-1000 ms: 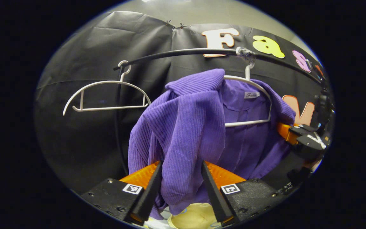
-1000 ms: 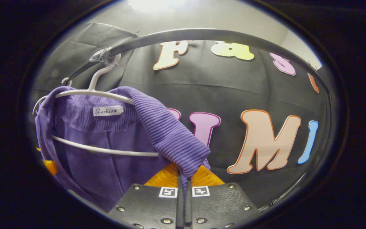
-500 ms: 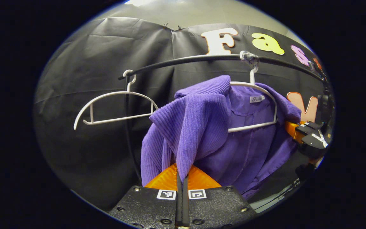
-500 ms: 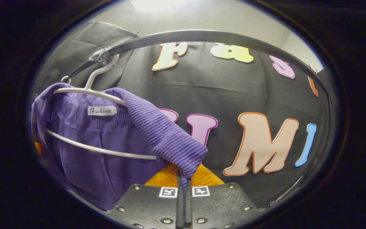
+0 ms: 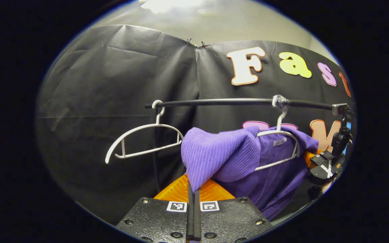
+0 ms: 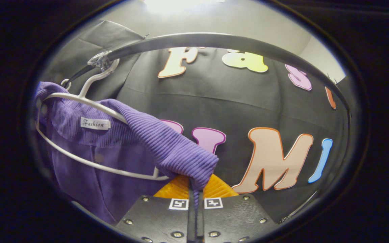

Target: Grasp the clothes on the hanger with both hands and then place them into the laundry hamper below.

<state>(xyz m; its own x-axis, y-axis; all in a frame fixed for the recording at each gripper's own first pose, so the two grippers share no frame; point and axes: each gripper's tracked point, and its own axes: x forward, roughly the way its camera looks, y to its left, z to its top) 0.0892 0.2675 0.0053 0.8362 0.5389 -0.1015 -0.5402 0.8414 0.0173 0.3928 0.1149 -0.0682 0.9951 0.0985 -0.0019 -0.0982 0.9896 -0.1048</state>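
Observation:
A purple ribbed garment (image 5: 221,153) hangs on a white hanger (image 5: 282,135) from the black rail (image 5: 235,101). My left gripper (image 5: 193,192) is shut on the garment's left shoulder, pulled off the hanger's end toward me. In the right gripper view my right gripper (image 6: 195,189) is shut on the other shoulder of the purple garment (image 6: 167,148), which drapes over the white hanger (image 6: 86,101). The right gripper (image 5: 322,162) also appears at the far right of the left gripper view, beside the cloth. The hamper is out of sight.
An empty white hanger (image 5: 140,140) hangs at the rail's left end beside a black upright post (image 5: 155,145). The black rail (image 6: 214,38) arches overhead in the right gripper view. The booth's black cloth wall stands behind everything.
My left gripper closed on the garment's left shoulder and drew it back and down off the hanger's end. The right gripper kept its hold; the hanger tilted.

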